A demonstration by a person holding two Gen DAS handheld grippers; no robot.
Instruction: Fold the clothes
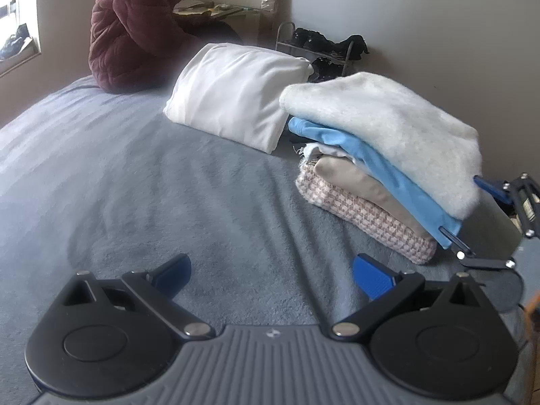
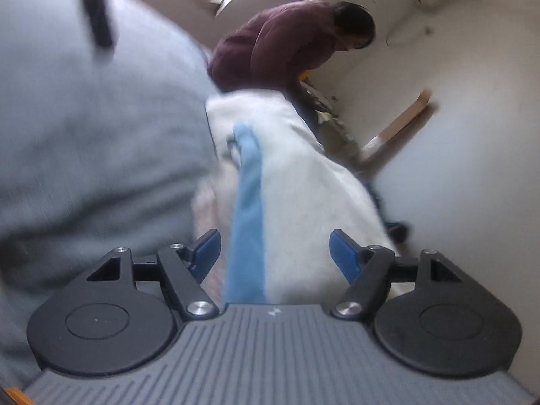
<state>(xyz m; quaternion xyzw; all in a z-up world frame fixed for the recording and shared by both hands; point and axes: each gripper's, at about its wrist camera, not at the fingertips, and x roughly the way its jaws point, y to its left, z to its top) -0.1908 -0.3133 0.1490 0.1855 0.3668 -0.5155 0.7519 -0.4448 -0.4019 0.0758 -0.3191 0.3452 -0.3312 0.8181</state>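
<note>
Between the spread blue pads of the right hand-held gripper [image 2: 275,253], the folded pale fleece garment [image 2: 303,182] and sky-blue garment [image 2: 246,209] are lying ungripped, topping a stack on the grey blanket-covered bed [image 1: 135,175]. Further left, the left hand-held gripper [image 1: 271,275] is hovering wide open, holding nothing, above bare blanket.

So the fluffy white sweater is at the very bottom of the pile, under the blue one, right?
Not quite. The fluffy white sweater is on the very top of the pile, lying over the blue garment, not under it. The left wrist view shows it, with the checked piece at the bottom.
</note>
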